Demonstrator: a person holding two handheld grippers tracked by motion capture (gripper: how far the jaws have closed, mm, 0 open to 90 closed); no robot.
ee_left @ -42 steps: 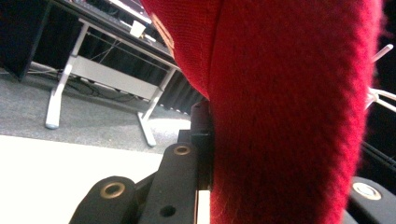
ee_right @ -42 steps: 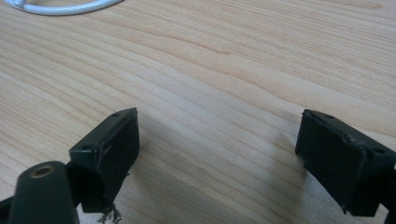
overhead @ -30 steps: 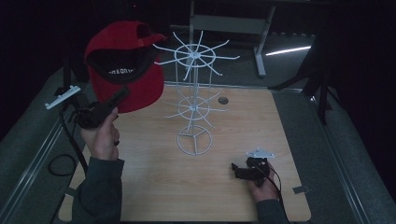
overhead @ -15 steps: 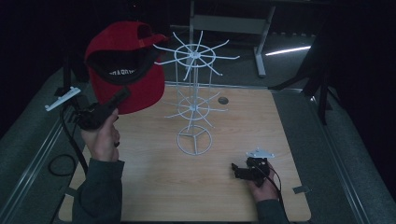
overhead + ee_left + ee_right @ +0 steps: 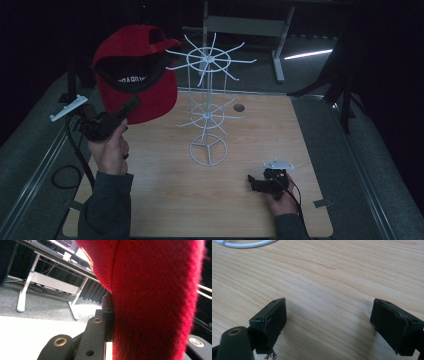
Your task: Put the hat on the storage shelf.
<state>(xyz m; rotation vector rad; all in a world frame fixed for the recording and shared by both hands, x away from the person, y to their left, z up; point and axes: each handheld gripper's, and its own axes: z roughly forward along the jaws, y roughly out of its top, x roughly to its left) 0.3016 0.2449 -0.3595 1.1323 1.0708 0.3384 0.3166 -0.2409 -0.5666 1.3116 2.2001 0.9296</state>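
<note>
While the left gripper point(image 5: 131, 106) jaws clamp the red cap point(image 5: 135, 75), the right gripper point(image 5: 329, 325) jaws gape wide.

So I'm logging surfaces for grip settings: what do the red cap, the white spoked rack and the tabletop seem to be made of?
The red baseball cap looks like woven, slightly fuzzy fabric: visible weave and fibre nap. The white spoked rack seems to be thin coated or painted wire, probably metal. The light wooden tabletop shows matte wood grain, either wood or laminate.
</note>
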